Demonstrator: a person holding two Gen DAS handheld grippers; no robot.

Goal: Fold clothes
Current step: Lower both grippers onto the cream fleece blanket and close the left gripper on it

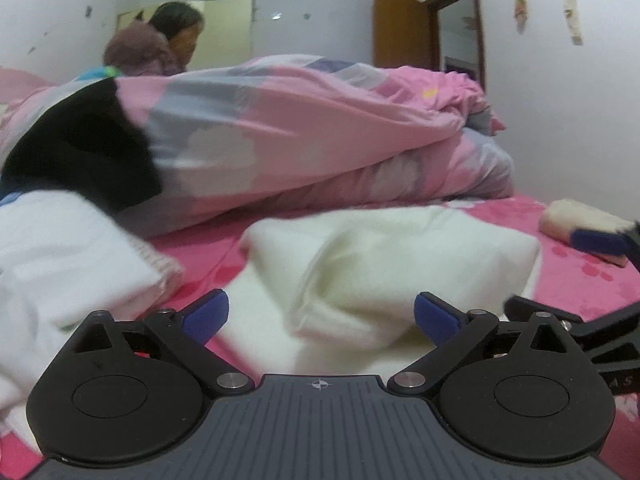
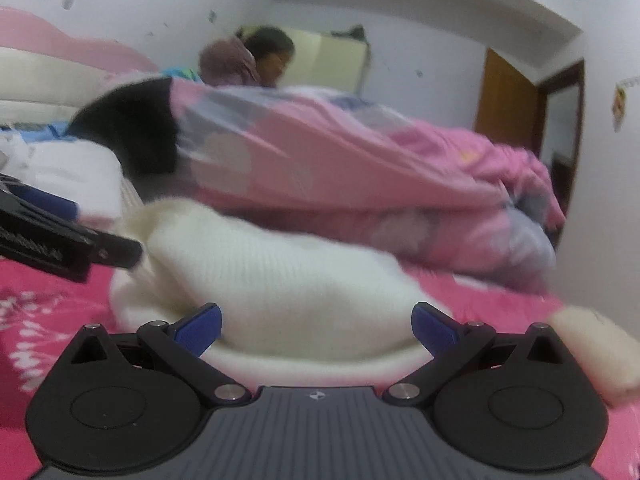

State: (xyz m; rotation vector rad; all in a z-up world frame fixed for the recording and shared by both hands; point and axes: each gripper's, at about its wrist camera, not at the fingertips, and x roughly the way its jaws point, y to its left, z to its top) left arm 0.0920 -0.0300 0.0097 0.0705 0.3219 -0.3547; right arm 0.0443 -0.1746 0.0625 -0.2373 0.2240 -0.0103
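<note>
A cream-white knitted garment (image 1: 384, 264) lies bunched on the pink bedsheet (image 1: 568, 272), right in front of both grippers; in the right wrist view it (image 2: 276, 276) fills the middle. My left gripper (image 1: 322, 316) is open, its blue pads on either side of a fold of the garment, holding nothing. My right gripper (image 2: 316, 326) is open too, with the garment's edge between its pads. The right gripper's finger (image 1: 600, 240) shows at the right edge of the left view, and the left gripper (image 2: 52, 236) at the left edge of the right view.
A pink patterned duvet (image 1: 304, 128) is heaped behind the garment. A black garment (image 1: 88, 148) and white clothes (image 1: 60, 248) lie to the left. A person (image 1: 172, 40) sits behind the bed. A door (image 1: 404, 28) stands at the back right. A cream sleeve end (image 2: 592, 352) lies at right.
</note>
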